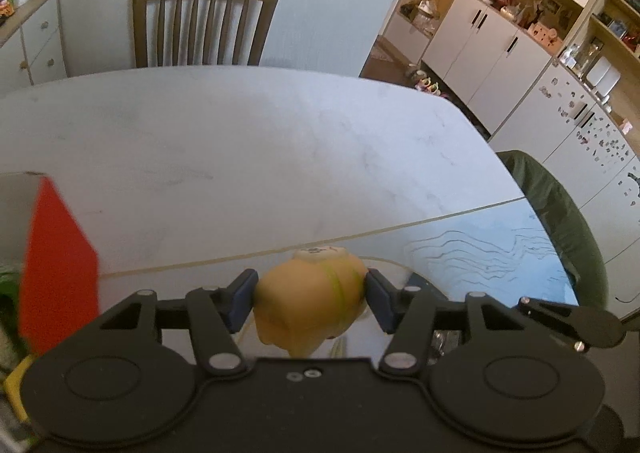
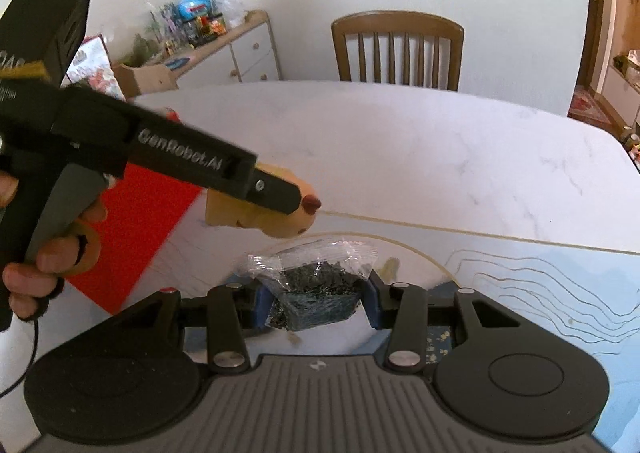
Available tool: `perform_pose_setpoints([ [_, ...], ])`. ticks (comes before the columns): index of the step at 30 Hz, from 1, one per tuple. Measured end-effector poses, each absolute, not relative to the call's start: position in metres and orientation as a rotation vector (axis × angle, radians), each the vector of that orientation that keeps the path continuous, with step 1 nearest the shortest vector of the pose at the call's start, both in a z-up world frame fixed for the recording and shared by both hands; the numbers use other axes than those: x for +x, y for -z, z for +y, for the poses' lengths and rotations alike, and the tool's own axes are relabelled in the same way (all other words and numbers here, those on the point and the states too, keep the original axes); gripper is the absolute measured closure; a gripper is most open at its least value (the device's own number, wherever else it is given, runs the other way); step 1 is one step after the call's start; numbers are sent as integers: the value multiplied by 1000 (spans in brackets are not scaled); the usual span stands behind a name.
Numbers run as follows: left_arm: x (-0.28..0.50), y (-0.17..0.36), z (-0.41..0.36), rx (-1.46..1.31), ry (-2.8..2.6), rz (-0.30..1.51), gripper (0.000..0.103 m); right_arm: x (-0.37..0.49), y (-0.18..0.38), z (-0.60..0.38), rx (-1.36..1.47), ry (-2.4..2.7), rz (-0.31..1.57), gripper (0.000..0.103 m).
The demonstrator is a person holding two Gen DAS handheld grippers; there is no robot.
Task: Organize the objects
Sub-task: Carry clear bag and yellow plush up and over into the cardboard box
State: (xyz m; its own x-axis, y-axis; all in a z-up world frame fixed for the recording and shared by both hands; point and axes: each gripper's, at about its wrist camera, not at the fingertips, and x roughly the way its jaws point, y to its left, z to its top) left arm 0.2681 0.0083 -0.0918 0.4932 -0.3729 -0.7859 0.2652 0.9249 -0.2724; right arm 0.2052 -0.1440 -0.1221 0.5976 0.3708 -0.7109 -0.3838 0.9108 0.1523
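Observation:
My left gripper (image 1: 310, 293) is shut on a tan squishy animal toy (image 1: 308, 301) with a yellow-green band, held above the marble table (image 1: 240, 141). From the right wrist view the same toy (image 2: 280, 219) shows a dark red nose and hangs under the left gripper's black body (image 2: 180, 157), which a hand (image 2: 48, 253) holds. My right gripper (image 2: 316, 303) is shut on a clear plastic bag of dark green flakes (image 2: 316, 285), lifted over the blue patterned mat (image 2: 540, 285).
A red-sided box (image 1: 56, 265) stands at the left of the table, seen as a red box (image 2: 132, 229) behind the left gripper. A wooden chair (image 1: 204, 21) stands at the far edge. A green chair back (image 1: 560, 221) sits at the right edge. White cabinets (image 1: 500, 53) line the room.

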Motion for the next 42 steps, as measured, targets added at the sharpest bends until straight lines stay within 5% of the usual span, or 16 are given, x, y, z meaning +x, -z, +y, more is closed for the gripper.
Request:
perform_pose_setpoints([
  [21, 202, 22, 109, -224, 335, 882, 45, 166, 39, -52, -79, -546, 731, 59],
  [42, 179, 13, 229, -252, 215, 848, 45, 161, 27, 47, -112, -619, 722, 59],
])
